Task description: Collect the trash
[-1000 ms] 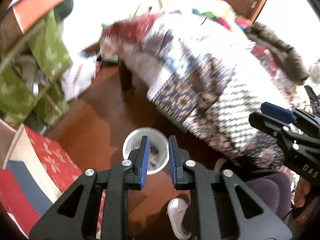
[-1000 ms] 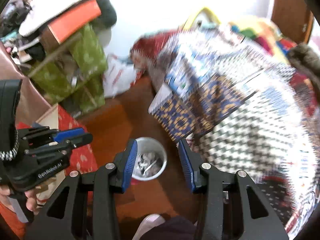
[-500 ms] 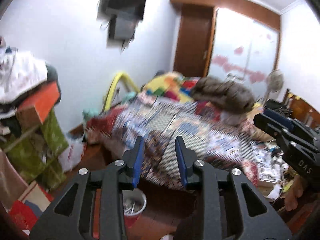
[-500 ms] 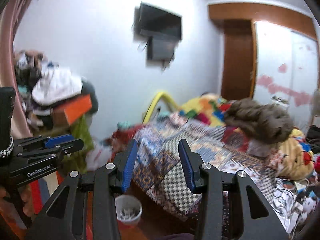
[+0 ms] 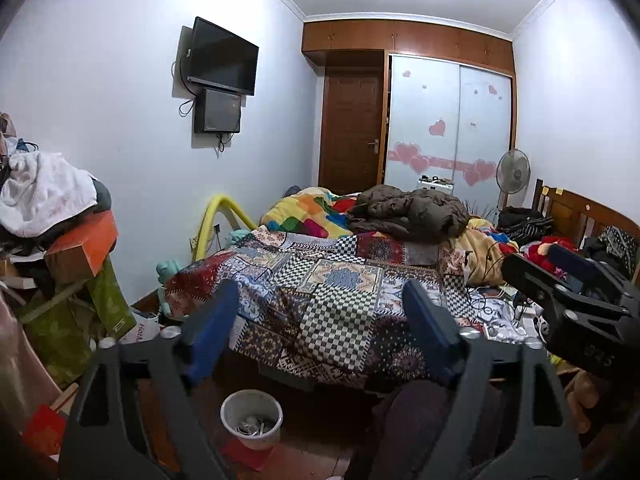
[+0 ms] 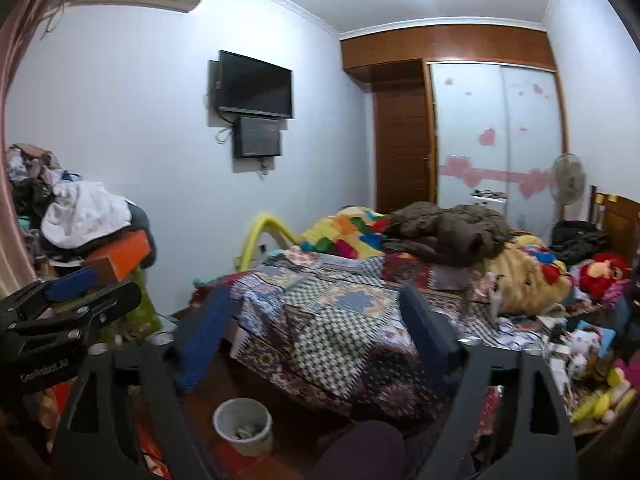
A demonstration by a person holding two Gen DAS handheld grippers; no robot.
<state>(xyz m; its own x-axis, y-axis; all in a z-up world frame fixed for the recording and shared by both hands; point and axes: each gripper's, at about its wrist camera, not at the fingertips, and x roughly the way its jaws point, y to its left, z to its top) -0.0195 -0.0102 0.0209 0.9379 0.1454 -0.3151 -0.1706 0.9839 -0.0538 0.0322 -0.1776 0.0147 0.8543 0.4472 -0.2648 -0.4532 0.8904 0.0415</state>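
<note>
A small white waste bin [image 5: 251, 424] with scraps in it stands on the dark wood floor by the foot of the bed; it also shows in the right wrist view as the bin [image 6: 242, 426]. My left gripper [image 5: 320, 332] is raised well above it, jaws opening wide with nothing between them. My right gripper [image 6: 316, 332] is likewise lifted, jaws opening, nothing between them. Each gripper shows at the edge of the other's view: the right gripper [image 5: 576, 300] and the left gripper [image 6: 68, 300]. Loose litter and cables [image 5: 508, 316] lie on the bed's right side.
A bed under a patchwork quilt [image 5: 332, 280] fills the middle, with a brown coat [image 5: 412, 208] and toys on it. A pile of boxes and clothes [image 5: 60, 232] stands at the left. A TV [image 5: 222, 58] hangs on the wall. A person's knee [image 5: 420, 420] is low in front.
Both grippers have lifted and tilted up from looking down at the bin to facing across the bed. Both sets of jaws have spread much wider.
</note>
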